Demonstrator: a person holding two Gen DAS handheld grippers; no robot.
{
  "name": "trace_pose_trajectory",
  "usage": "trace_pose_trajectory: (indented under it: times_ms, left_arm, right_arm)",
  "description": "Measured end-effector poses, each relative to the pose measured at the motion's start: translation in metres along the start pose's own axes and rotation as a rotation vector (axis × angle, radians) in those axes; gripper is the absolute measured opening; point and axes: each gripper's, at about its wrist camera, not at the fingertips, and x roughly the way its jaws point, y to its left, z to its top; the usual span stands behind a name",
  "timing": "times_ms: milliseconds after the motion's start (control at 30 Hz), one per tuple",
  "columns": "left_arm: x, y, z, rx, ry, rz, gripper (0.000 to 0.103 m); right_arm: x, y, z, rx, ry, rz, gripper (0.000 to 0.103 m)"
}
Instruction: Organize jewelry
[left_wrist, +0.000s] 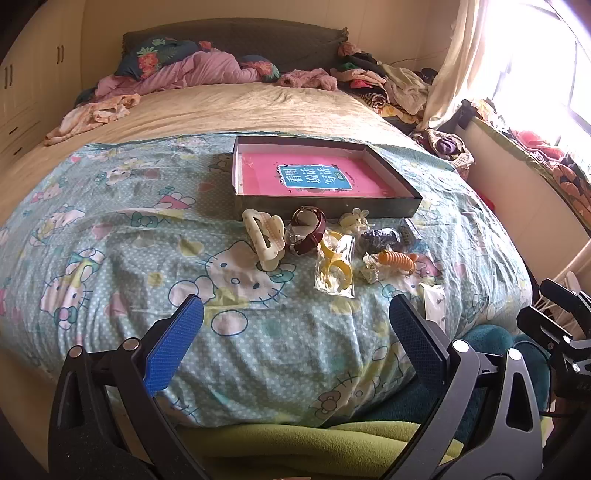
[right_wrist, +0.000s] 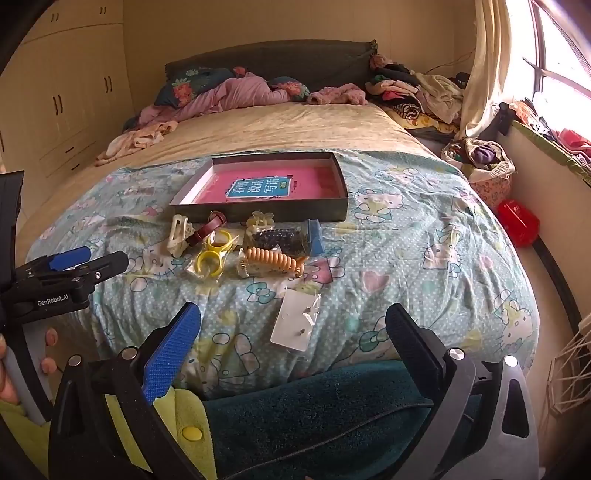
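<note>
Plastic mostly, so this pile should be light and easy to shove around on the soft Hello Kitty bedspread (left_wrist: 110, 258). It all sits just in front of the shallow box (left_wrist: 325, 206) with the pink book (left_wrist: 314, 179) in it: a cream claw clip (left_wrist: 264, 236), a dark red watch (left_wrist: 308, 229), yellow rings in a crinkly clear bag (left_wrist: 334, 266), an orange spiral hair tie (left_wrist: 399, 260), and an earring card (right_wrist: 295, 325) lying nearer the bed edge. My guess is the bags will be slippery, so pinch a corner; the clip and watch strap are stiff enough to grab across the middle. Both grippers hang back over the bed edge, tilted down toward the pile. Left gripper (left_wrist: 295, 332) has its fingers wide apart with nothing between them, and so does the right gripper (right_wrist: 293, 339).
</note>
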Motion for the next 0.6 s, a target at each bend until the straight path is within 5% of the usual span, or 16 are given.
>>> trace_pose_trajectory:
  times_ms: [600]
  left_arm:
    - [-0.0034,0.0015,0.0016,-0.001,-0.004,-0.001,0.094]
  right_arm:
    - [-0.0017,-0.0001,-0.0009,0.006,-0.005,0.000,0.099]
